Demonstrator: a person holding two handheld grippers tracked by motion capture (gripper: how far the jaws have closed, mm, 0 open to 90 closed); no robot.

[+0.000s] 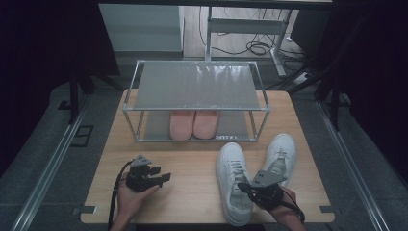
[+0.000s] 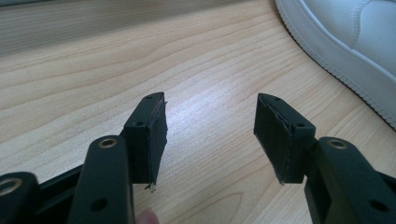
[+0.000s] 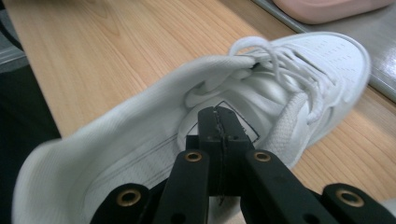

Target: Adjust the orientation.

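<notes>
Two white sneakers lie on the wooden table [image 1: 192, 159], toes toward the rack. The left sneaker [image 1: 233, 166] is under my right gripper [image 1: 243, 186]. In the right gripper view the right gripper [image 3: 217, 116] has its jaws pressed together with nothing between them, pointing into the mouth of the sneaker [image 3: 289, 74] just above its insole. The other sneaker [image 1: 280, 153] lies to the right. My left gripper [image 1: 166, 177] rests open near the table's front left, and in its own view the left gripper [image 2: 210, 112] has bare wood between the jaws and a sneaker's sole [image 2: 355, 32] at the upper right.
A two-tier metal shoe rack [image 1: 197, 84] stands at the table's far side. A pair of pink slippers [image 1: 194, 124] sits on its lower shelf; one slipper's edge [image 3: 327, 9] shows past the sneaker's toe. The upper shelf holds nothing. Table legs and cables lie on the floor beyond.
</notes>
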